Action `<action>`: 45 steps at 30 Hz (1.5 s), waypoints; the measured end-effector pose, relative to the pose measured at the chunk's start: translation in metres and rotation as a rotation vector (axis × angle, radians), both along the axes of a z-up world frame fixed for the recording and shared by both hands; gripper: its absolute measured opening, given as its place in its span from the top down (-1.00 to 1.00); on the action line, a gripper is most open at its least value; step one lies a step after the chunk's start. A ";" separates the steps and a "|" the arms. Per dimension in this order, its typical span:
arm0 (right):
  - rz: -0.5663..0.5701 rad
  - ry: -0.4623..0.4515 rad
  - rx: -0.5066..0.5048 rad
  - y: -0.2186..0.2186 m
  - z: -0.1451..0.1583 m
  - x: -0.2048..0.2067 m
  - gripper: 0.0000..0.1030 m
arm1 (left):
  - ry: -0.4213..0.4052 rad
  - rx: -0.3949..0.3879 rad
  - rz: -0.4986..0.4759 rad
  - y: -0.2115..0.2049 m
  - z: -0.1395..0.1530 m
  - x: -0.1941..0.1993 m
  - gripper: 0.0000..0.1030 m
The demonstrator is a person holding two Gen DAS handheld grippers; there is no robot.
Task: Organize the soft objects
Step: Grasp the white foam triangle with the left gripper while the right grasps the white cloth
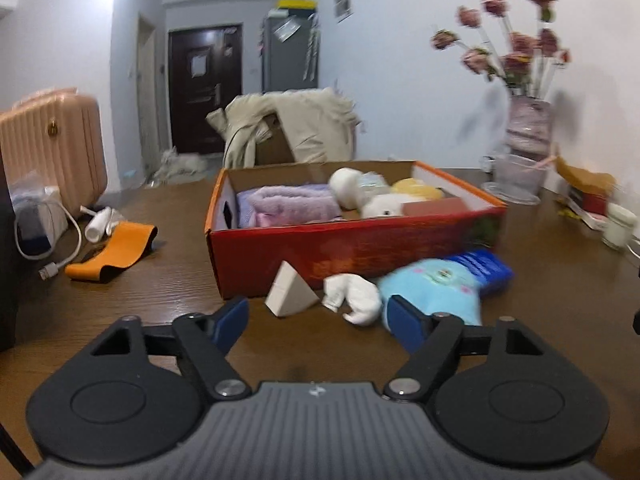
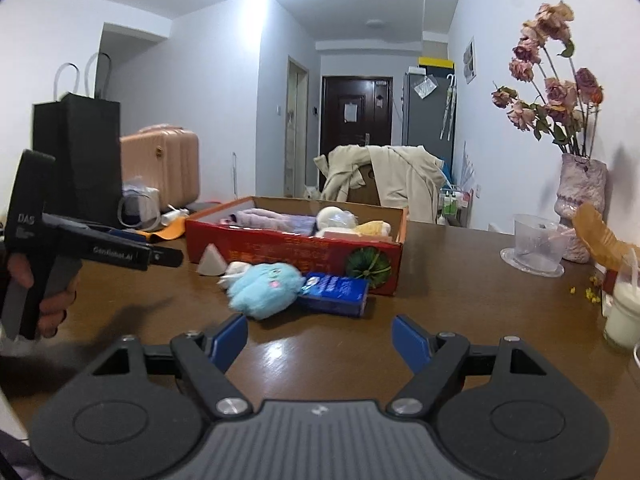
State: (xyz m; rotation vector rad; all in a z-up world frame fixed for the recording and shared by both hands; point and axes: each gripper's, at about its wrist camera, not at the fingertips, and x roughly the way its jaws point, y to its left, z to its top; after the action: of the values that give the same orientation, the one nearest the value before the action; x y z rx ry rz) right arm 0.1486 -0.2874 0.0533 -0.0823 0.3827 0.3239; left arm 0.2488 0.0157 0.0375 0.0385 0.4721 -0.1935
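Plainly, four loose things lie in a row on the brown wooden table (image 2: 460, 280), just before the front wall of the red cardboard box (image 1: 352, 248), which already holds a lilac folded towel (image 1: 292, 204) and some white and yellow plush pieces.

Leftmost is a pale beige wedge-shaped sponge (image 1: 290, 292). Beside it lies a small white crumpled sock-like cloth (image 1: 354, 300), touching or nearly touching the fluffy light-blue plush toy (image 1: 432, 286). Rightmost is a blue plastic-wrapped pack (image 1: 484, 268), pressed against the plush and close to the box's near right corner.

The left gripper (image 1: 320, 322) is released, its blue-padded fingers wide apart and empty. The wedge and the white cloth lie straight ahead, framed between the fingertips; the plush sits just behind the right fingertip. The right gripper (image 2: 320, 342) is likewise spread and empty, hovering further back, with the plush (image 2: 264, 288) ahead and a little left, and the pack (image 2: 336, 290) nearly dead ahead.

By my judgement the left gripper is nearer, and the white cloth, its long axis running roughly across the view, is the likeliest next pick, needing only a short forward reach before closing.
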 end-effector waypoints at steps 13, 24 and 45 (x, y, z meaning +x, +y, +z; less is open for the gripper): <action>0.201 0.128 -0.045 0.063 0.012 0.135 -0.37 | 0.115 -0.020 0.001 0.018 -0.030 0.095 0.31; 0.383 0.310 -0.143 0.164 -0.034 0.221 0.21 | 0.138 -0.201 -0.046 0.064 -0.032 0.072 0.54; 0.232 0.019 -0.075 0.088 0.041 0.081 0.69 | -0.065 -0.221 -0.062 0.041 0.033 -0.001 0.54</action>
State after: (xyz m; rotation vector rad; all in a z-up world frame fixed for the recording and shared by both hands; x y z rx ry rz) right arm 0.2297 -0.1994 0.0947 -0.1977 0.4048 0.5399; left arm 0.2477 0.0567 0.0702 -0.1566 0.3832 -0.3035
